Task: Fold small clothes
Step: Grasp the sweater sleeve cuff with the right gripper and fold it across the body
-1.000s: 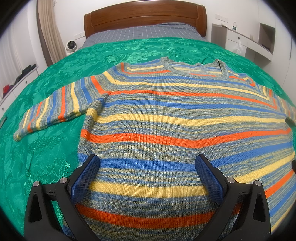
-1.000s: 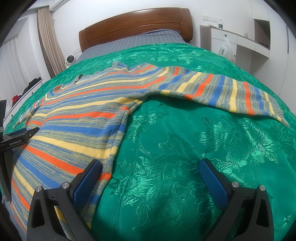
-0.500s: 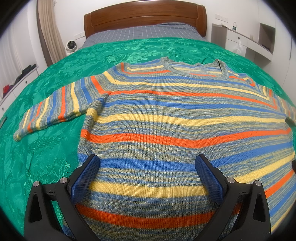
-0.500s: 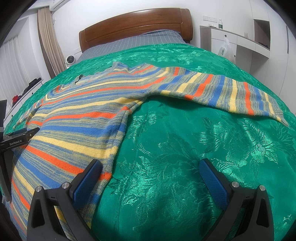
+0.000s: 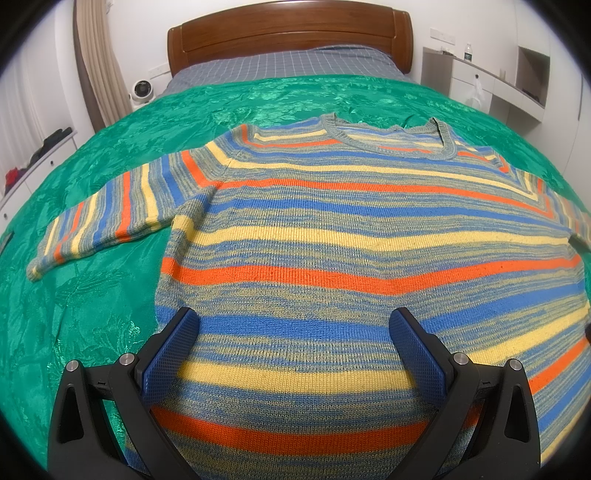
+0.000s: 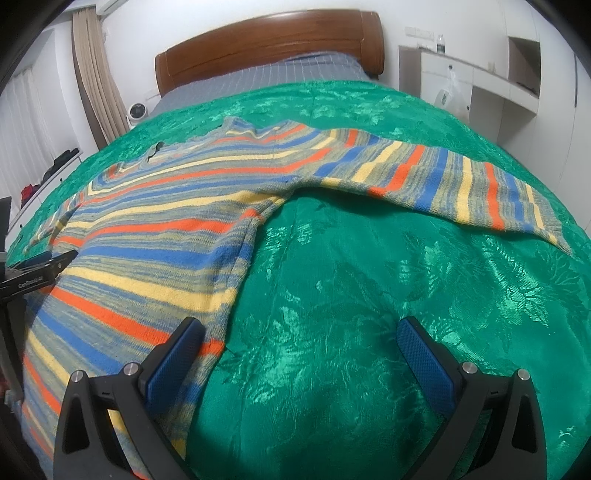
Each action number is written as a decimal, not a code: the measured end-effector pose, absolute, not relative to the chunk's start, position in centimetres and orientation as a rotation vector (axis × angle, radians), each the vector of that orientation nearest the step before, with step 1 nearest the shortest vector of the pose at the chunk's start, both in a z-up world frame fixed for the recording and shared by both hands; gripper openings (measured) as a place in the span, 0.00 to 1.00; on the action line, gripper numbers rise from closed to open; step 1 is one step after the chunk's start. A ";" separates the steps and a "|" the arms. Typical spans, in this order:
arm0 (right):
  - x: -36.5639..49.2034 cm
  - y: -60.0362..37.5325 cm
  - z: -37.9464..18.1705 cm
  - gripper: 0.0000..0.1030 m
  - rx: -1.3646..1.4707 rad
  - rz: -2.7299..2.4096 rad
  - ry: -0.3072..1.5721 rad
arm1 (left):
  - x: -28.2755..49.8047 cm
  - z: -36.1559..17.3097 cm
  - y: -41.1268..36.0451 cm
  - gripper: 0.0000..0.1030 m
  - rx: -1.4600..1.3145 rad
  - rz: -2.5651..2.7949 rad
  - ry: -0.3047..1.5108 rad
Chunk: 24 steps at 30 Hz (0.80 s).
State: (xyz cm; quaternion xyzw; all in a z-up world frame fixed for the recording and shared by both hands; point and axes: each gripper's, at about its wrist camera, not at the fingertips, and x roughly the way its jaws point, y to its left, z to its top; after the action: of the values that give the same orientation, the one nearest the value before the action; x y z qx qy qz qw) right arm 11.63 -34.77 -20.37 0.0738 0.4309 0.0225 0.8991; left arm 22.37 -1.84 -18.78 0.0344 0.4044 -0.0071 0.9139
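Two views, and neither gives us the whole striped knit sweater in blue, yellow, orange and grey (image 5: 332, 236): from the left wrist its right sleeve runs out of the frame, and its hem slips under the camera, so we cannot see where it ends. From the right wrist the far sleeve is squeezed into the left edge and hard to read, while the near sleeve (image 6: 443, 181) stretches out flat to the right. We have the sweater lying face up, spread flat on the shiny green floral bedspread (image 5: 92, 314), neckline toward the brown wooden headboard (image 5: 288, 33). Our left gripper (image 5: 293, 334) hovers over the lower body of the sweater, blue-padded fingers (image 5: 173, 347) spread wide, nothing between them. Our right gripper (image 6: 301, 343) sits at the sweater's side edge, fingers equally wide apart, one pad (image 6: 173, 354) over the knit and the other over bare bedspread. Beyond, we make out grey checked bedding (image 5: 288, 62), a beige curtain (image 5: 98, 62), a small white round fan (image 5: 142, 90), and white built-in shelving (image 5: 491, 85) on the right; small items on it are too tiny to identify.
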 end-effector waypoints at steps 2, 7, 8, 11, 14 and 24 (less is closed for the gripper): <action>11.4 -36.1 -19.3 0.99 0.190 0.076 0.920 | 22.3 -18.8 -1.8 1.00 0.072 -0.015 0.833; 10.2 -45.0 -15.7 0.99 0.420 0.003 0.815 | 22.4 -18.8 -1.8 1.00 0.071 -0.015 0.833; 10.2 -48.1 -15.3 0.99 0.505 -0.037 0.798 | 22.3 -18.8 -1.9 1.00 0.071 -0.015 0.832; 10.4 -54.8 -15.0 0.95 0.694 -0.115 0.782 | 22.4 -18.8 -1.9 1.00 0.071 -0.015 0.833; 11.4 -59.1 -15.8 0.91 0.871 -0.101 0.790 | 22.4 -18.8 -1.8 1.00 0.072 -0.014 0.833; 16.1 -62.9 -20.1 0.82 1.006 -0.120 0.895 | 23.3 -18.1 -1.6 1.00 0.053 -0.102 0.955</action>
State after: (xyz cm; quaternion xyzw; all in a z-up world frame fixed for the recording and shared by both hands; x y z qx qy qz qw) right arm 16.07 -62.92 -20.08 0.4657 0.4144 -0.0554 0.7800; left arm 23.32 -1.65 -18.06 0.0257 0.4594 -0.0492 0.8865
